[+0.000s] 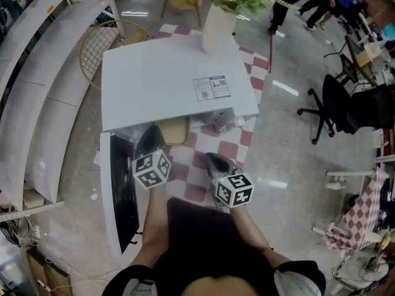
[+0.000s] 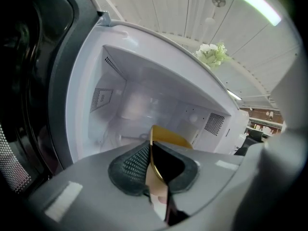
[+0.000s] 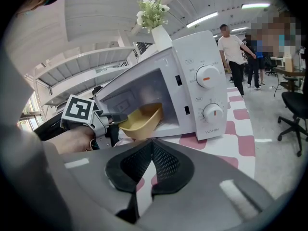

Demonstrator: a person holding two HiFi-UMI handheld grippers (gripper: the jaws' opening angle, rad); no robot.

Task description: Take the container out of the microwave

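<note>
A white microwave (image 1: 166, 82) stands on the table with its door (image 1: 120, 190) swung open to the left. The yellow container (image 1: 173, 130) sits at the mouth of the cavity, tilted in the right gripper view (image 3: 142, 121). My left gripper (image 1: 151, 138) is shut on the container's rim (image 2: 168, 137), with the white cavity (image 2: 139, 100) behind it. The same gripper (image 3: 108, 119) shows from the side in the right gripper view. My right gripper (image 1: 213, 160) hovers in front of the microwave, to the right of the container, shut with nothing between its jaws (image 3: 152, 150).
A white vase of flowers (image 1: 219, 23) stands on the microwave's top at the back. A red-and-white checked cloth (image 1: 203, 159) covers the table. The control knobs (image 3: 208, 76) are right of the cavity. A black office chair (image 1: 339, 103) and people stand to the right.
</note>
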